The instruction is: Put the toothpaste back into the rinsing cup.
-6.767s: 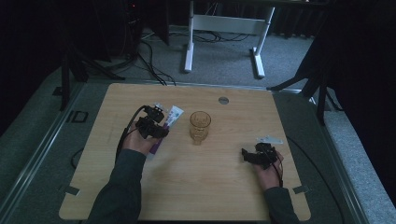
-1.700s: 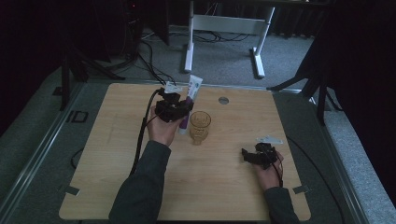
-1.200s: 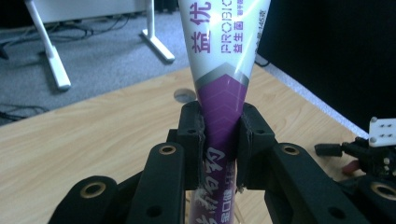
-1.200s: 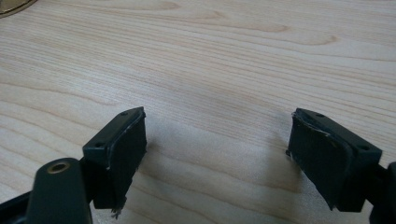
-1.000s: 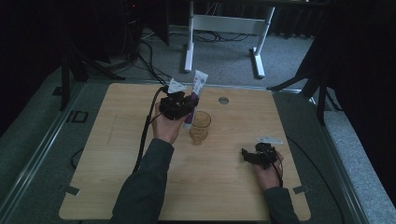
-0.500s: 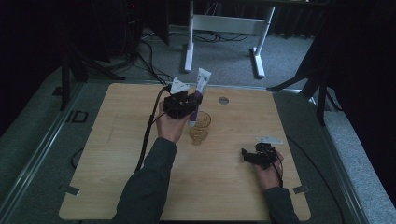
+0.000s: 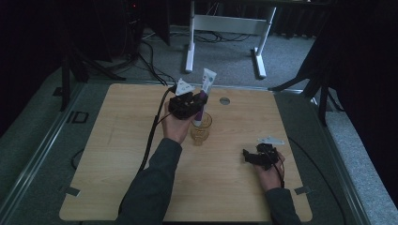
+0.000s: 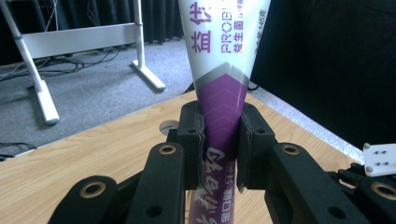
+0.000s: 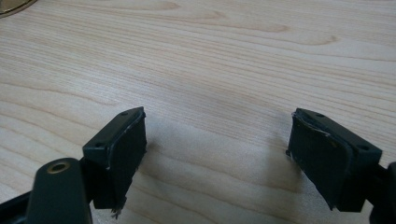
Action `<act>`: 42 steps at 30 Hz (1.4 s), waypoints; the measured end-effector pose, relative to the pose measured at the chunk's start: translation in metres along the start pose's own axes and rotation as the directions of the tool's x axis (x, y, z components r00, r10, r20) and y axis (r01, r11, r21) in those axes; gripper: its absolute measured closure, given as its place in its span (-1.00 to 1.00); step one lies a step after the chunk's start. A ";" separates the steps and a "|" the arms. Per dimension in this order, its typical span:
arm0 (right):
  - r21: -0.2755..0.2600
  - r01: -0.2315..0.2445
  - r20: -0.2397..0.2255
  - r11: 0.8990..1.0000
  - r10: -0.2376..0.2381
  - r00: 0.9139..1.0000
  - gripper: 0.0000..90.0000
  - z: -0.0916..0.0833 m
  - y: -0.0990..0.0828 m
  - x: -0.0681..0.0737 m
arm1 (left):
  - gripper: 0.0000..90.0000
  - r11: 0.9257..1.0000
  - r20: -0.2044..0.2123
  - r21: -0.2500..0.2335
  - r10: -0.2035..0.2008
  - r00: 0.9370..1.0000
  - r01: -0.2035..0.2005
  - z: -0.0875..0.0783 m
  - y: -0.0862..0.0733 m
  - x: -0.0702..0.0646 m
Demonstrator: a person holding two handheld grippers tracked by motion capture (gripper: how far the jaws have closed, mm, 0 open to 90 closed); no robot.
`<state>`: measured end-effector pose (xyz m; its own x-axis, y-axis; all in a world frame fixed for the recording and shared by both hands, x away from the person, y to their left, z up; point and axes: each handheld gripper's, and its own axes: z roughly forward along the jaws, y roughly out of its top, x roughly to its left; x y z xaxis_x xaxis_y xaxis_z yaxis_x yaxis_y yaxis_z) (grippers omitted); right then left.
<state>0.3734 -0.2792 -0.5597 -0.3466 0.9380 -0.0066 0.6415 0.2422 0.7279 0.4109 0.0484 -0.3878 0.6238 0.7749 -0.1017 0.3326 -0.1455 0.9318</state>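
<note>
The left gripper (image 7: pixel 193 101) has its jaws squeezed tight on a purple and white tube (image 7: pixel 203 93). The tube stands almost straight up, its low end at the mouth of the glass cup (image 7: pixel 201 129) on the counter (image 7: pixel 112 140). I think the job is to put the tube in, so lower it slowly and keep it straight. The right gripper (image 7: pixel 257 157) rests well apart, jaws wide open, holding nothing.
</note>
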 end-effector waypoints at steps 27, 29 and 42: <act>0.001 0.000 0.000 1.000 0.000 1.000 -0.58 0.000 0.000 0.000 | 0.64 1.000 -0.003 0.003 0.014 1.000 -0.014 0.028 -0.014 0.000; 0.001 0.000 -0.001 1.000 0.000 1.000 -0.58 0.000 0.000 0.000 | 0.64 1.000 -0.006 0.006 0.014 1.000 -0.014 0.029 -0.015 0.000; 0.001 0.000 -0.001 1.000 0.000 1.000 -0.58 0.000 0.000 0.000 | 0.64 1.000 -0.020 0.029 0.012 1.000 -0.011 0.037 -0.030 0.004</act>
<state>0.3734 -0.2792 -0.5596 -0.3470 0.9378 -0.0059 0.6422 0.2422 0.7273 0.4299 0.0335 -0.4289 0.6137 0.7851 -0.0836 0.3460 -0.1722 0.9223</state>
